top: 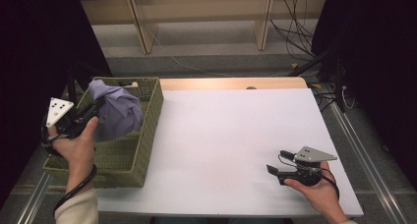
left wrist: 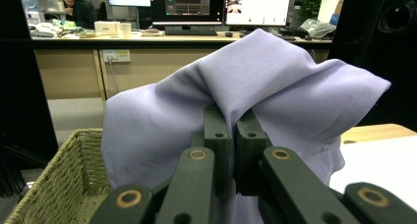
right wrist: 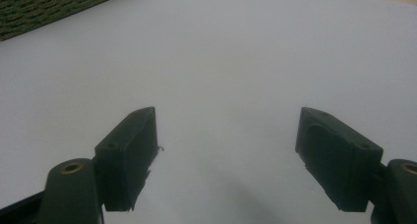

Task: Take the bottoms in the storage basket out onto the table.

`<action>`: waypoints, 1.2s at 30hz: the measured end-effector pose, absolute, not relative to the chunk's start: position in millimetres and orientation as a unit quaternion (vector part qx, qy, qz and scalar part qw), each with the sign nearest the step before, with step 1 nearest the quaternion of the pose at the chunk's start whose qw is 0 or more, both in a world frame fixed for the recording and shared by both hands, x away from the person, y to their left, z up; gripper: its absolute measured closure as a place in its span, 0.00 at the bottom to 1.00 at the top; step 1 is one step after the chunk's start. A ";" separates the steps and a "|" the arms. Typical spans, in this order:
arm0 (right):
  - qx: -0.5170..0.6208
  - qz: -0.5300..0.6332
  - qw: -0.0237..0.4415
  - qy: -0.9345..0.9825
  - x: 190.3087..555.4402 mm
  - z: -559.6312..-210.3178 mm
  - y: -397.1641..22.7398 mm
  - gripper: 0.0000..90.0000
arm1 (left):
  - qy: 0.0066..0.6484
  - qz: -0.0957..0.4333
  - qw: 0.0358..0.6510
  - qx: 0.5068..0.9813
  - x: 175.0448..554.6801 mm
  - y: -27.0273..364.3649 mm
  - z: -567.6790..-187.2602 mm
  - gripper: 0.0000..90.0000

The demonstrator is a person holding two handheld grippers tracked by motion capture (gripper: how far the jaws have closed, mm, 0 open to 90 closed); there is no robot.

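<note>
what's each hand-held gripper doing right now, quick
Left hand-held gripper: closed on the purple cloth, held above the woven basket.
Right hand-held gripper: open, holding nothing, over the white table.

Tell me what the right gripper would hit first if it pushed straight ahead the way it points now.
Probably the wicker basket. The right gripper, jaws open and empty, points left across the white table with nothing between. Its height is unclear, so it might scrape the table first.
</note>
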State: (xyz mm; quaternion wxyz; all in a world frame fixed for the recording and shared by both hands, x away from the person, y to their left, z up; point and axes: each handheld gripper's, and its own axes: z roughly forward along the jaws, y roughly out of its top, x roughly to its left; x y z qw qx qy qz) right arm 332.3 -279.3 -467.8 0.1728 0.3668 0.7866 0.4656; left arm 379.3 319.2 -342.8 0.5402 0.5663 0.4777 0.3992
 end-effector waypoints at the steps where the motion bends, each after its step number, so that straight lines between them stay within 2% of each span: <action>1: 0.366 0.466 0.173 0.787 332.2 -467.7 -279.3 0.28 | 0.478 0.399 0.542 0.564 379.0 319.1 -342.3 0.95; 36: 0.367 0.468 0.170 0.786 332.7 -468.3 -279.0 0.27 | 0.452 0.403 0.568 0.557 368.5 309.6 -325.6 0.95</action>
